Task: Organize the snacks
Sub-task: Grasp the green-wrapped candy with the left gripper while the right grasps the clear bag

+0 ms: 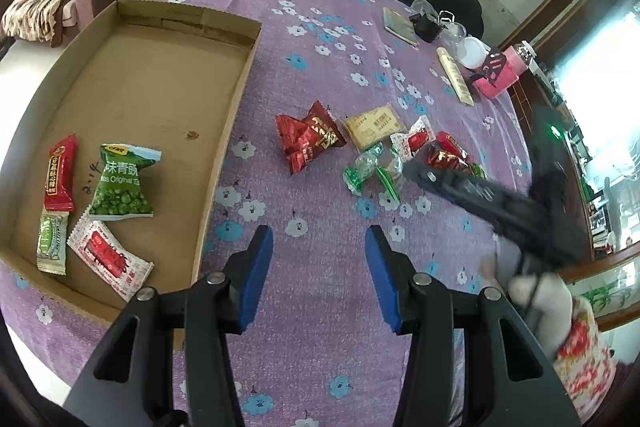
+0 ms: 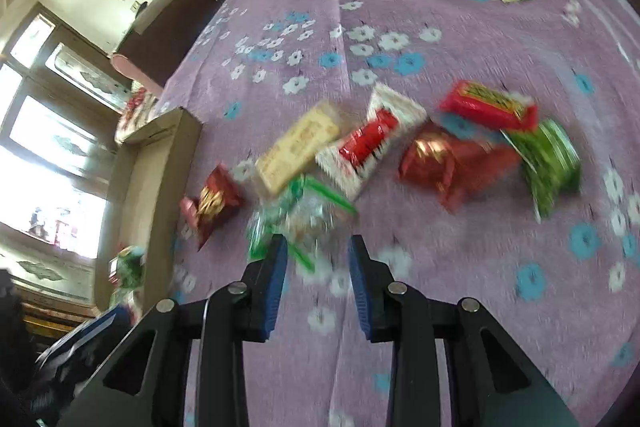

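1. Here, right gripper (image 2: 318,279): jaws parted with nothing between them, opening a little, aimed down at the green-and-clear candies (image 2: 298,217) just ahead; likely the next pick.
2. Left gripper (image 1: 319,267): open, empty, hovering over bare purple cloth (image 1: 320,75) beside the cardboard tray (image 1: 160,75).
3. Four packets, green peas bag (image 1: 122,183) included, lie grouped in the tray's near end.
4. The remaining snacks sit clustered on the cloth.

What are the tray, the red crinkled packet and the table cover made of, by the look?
Tray: plain brown corrugated cardboard, matte; folded flaps and raw edges show. Red crinkled packet: probably foil-laminated plastic film, glossy; sharp glints on creases, crimped ends. Table cover: looks like woven or textured cloth, matte, printed with flowers; could be textured vinyl.
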### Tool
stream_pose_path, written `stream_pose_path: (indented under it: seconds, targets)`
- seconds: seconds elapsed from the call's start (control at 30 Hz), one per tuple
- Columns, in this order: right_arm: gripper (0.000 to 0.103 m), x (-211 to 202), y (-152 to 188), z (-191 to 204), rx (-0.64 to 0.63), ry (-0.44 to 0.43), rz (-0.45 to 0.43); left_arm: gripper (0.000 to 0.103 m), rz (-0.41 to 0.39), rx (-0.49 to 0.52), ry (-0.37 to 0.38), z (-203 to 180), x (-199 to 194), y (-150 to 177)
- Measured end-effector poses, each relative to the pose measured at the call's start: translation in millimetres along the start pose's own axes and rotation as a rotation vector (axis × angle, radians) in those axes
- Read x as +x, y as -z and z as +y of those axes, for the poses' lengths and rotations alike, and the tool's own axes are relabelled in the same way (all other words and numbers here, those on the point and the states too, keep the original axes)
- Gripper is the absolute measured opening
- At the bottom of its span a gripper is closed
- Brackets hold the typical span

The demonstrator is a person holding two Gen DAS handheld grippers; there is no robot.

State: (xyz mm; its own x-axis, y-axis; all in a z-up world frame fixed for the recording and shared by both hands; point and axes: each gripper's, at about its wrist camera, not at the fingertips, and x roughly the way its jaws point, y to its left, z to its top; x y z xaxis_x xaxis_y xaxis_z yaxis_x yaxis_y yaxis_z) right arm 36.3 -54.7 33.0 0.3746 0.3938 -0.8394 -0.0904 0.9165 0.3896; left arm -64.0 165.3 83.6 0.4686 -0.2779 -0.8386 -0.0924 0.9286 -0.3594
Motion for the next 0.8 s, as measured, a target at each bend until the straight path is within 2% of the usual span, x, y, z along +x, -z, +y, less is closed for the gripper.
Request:
stream_pose_path:
  seconds: [0.03,0.1,0.27,0.37,0.4,0.5,0.63,0.8]
  targets:
    - [0.033,4,-3,1,0.006,0.011,0.001,0.05,0.003,0.003,-0.002,0,1,1]
    - [0.045,11,-6,2,0.017,0.036,-0.007,0.05,0.013,0.01,0.001,1,3,2]
    - [0.047,20,-9,14,-0.013,0.051,0.009,0.05,0.025,0.029,0.012,-2,13,-2]
    - [0.028,26,-10,20,-0.051,0.045,0.036,0.05,0.031,0.044,0.021,-5,20,-8]
    - [0.026,25,-10,19,-0.052,0.034,0.035,0.05,0.031,0.051,0.024,-7,22,-11]
    - [0.024,22,-8,9,-0.033,-0.007,0.047,0.05,0.041,0.084,0.054,-16,31,-19]
    - [0.024,3,2,-10,-0.025,-0.001,0.036,0.05,0.064,0.182,0.077,-37,51,-33]
    - [0.025,-18,19,-32,0.001,-0.002,0.031,0.05,0.098,0.292,0.05,-60,87,-49]
